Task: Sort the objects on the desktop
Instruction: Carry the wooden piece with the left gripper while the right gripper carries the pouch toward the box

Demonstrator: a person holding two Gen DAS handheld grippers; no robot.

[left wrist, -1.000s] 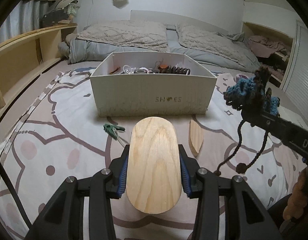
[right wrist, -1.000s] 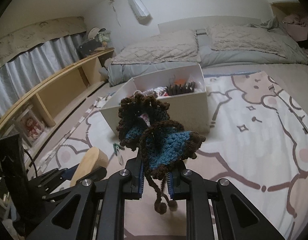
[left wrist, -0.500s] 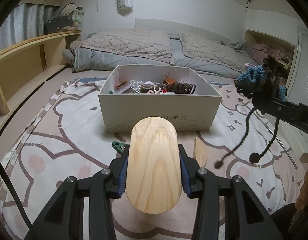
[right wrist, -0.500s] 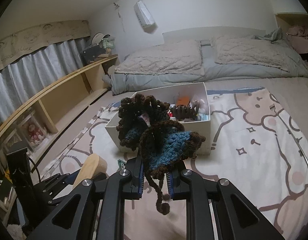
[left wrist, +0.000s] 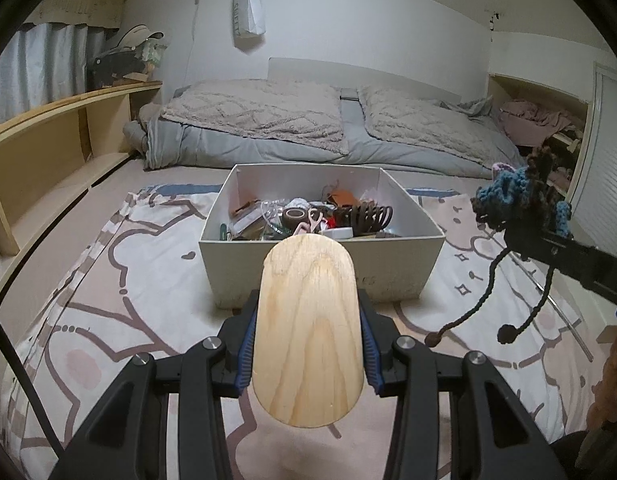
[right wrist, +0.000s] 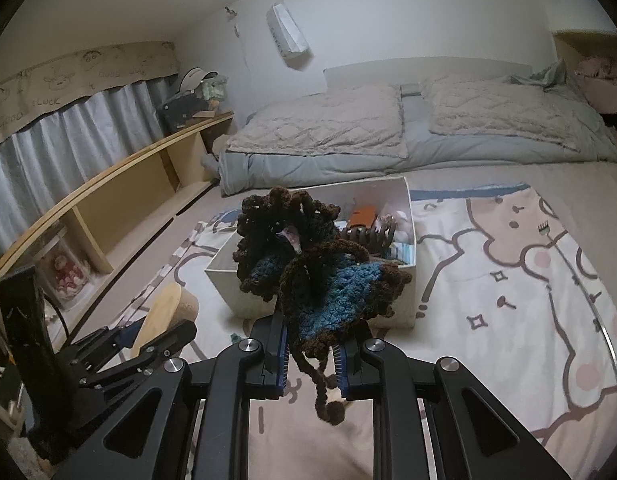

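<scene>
Left wrist: wooden board (left wrist: 308,328) (clamped)

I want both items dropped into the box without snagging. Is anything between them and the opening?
Nothing visible blocks either path. The wooden piece and the crochet piece are both held in front of the open-topped box. Only its near wall must be cleared; clutter already lies inside.

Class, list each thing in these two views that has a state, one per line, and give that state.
Left tool: shut on the wooden oval piece.
Right tool: shut on the crocheted item.
Wooden oval piece: held off the blanket, in front of the box.
Crocheted item: held aloft, cords dangling.
White box: open-topped, holding many small items.
</scene>
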